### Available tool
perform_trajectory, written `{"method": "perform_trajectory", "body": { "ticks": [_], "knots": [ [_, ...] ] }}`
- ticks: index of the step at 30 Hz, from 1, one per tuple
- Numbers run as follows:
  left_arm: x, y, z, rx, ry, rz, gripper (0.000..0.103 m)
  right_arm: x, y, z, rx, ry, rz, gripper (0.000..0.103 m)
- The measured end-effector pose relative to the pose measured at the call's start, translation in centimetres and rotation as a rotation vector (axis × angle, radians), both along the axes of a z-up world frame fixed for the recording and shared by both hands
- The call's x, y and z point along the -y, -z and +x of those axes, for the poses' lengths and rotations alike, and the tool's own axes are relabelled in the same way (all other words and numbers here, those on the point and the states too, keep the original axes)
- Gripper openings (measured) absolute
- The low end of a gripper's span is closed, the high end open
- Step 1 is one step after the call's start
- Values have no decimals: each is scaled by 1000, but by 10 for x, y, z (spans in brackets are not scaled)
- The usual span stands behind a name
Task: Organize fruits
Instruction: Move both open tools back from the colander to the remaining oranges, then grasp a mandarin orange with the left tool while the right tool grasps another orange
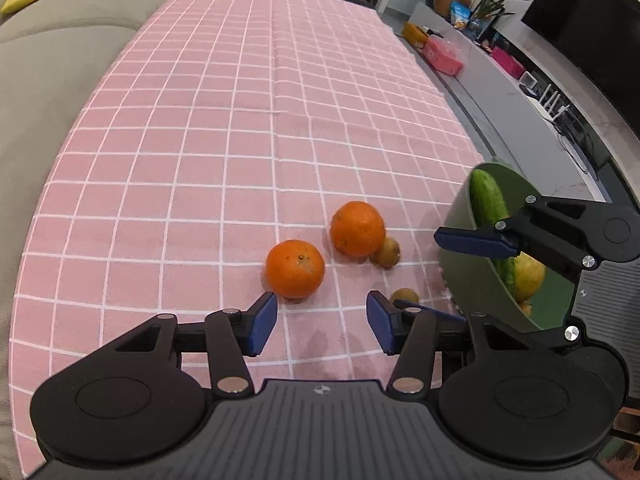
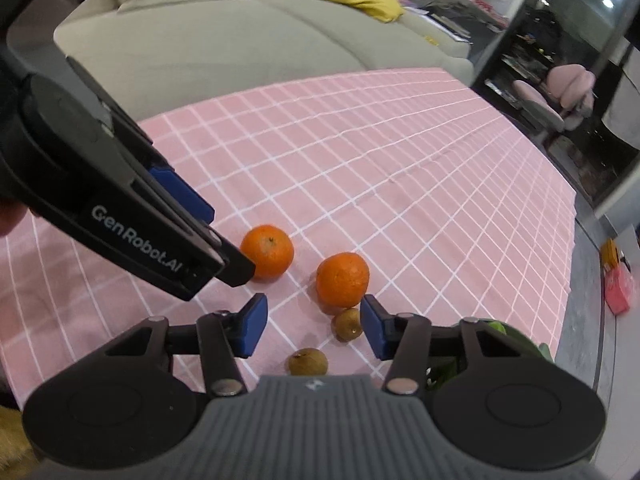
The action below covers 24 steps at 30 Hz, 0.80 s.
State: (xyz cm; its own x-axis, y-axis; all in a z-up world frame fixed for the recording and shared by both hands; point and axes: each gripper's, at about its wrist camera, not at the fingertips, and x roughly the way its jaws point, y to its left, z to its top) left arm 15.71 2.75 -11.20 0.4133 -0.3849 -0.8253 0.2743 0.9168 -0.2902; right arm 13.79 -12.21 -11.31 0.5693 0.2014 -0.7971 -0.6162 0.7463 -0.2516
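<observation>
Two oranges lie on the pink checked cloth: the nearer orange (image 1: 295,268) (image 2: 267,251) and the farther orange (image 1: 357,228) (image 2: 343,279). Two small brown fruits lie beside them, one (image 1: 386,252) (image 2: 347,324) against the farther orange, the other (image 1: 405,296) (image 2: 308,362) alone. My left gripper (image 1: 322,320) (image 2: 230,240) is open, its tips just short of the nearer orange. My right gripper (image 2: 314,324) (image 1: 420,270) is open low over the brown fruits; one lies close inside its right pad (image 2: 376,328), untouched.
A green bowl (image 1: 460,208) (image 2: 516,340) at the table's right edge holds a cucumber (image 1: 486,200) and a yellow fruit (image 1: 528,272). A beige sofa (image 2: 240,40) borders the table. A low shelf with boxes (image 1: 442,54) runs beyond the right edge.
</observation>
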Motion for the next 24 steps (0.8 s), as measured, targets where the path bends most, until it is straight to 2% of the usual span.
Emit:
{"method": "perform_trajectory", "body": {
  "ticks": [9, 19, 22, 24],
  "knots": [
    [-8, 19, 21, -36, -102, -30, 61, -3, 24, 33, -37, -19, -55, 45],
    [2, 33, 37, -80, -132, -26, 60, -9, 41, 61, -53, -49, -90, 45],
    [2, 35, 39, -87, -143, -30, 55, -10, 44, 66, -61, -55, -93, 39],
    [2, 35, 38, -86, -142, -26, 52, -10, 46, 68, -58, -56, -95, 40]
  ]
}}
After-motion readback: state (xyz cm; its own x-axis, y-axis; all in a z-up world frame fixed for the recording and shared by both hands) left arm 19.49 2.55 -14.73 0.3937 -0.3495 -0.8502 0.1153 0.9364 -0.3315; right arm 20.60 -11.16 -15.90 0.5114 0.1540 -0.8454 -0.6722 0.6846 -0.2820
